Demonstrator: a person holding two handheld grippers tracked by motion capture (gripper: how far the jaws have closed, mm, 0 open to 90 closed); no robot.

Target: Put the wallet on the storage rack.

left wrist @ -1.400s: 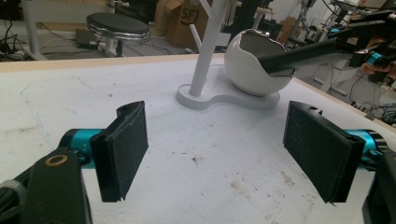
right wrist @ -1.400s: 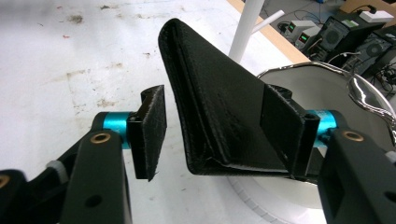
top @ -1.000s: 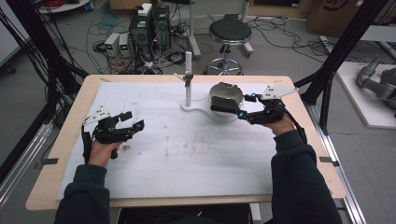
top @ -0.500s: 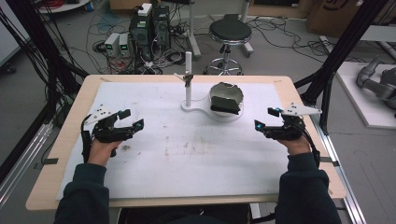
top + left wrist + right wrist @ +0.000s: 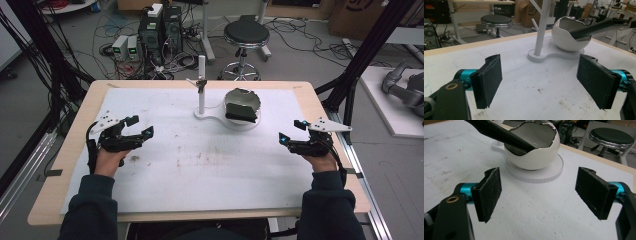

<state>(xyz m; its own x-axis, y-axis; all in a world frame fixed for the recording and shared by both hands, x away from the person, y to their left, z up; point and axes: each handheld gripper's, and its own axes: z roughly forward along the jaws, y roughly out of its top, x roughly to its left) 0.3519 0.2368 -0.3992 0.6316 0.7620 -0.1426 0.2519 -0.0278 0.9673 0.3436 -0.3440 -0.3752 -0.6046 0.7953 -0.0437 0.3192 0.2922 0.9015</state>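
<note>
- High view: white bowl [image 5: 242, 102] sits on the round end of a white flat base [image 5: 215, 116], far centre of the white table sheet [image 5: 200, 170].
- Dark flat object [image 5: 241, 112] lies tilted in the bowl, one end resting on the rim; what it is cannot be told.
- White upright post [image 5: 201, 85] stands on the narrow end of the same base, just left of the bowl, with a small side peg.
- Right gripper [image 5: 289, 132] is at the right side of the sheet, near the table's right edge, well apart from the bowl. Jaws have just been opening and now stand wide, nothing between them.
- Left gripper [image 5: 141, 126] is at the left side of the sheet, well apart from bowl and post. Jaws wide open, empty.
- Both grippers point toward the far side of the table; a hand grips each from behind, dark sleeves coming in at the bottom edge.
- Right gripper view: bowl [image 5: 534, 148] is ahead of the gap between the pads, shiny ragged rim, dark object [image 5: 499, 132] slanting out up-left. Bare sheet between the pads.
- Left gripper view: post [image 5: 541, 30] is ahead, bowl [image 5: 569, 35] to its right, dark object [image 5: 596, 27] leaning out to the right. Bare, scuffed sheet between the pads.
- Off the table: black stool [image 5: 246, 35] on the floor beyond the far edge; electronics boxes with cables [image 5: 150, 37] to its left.
</note>
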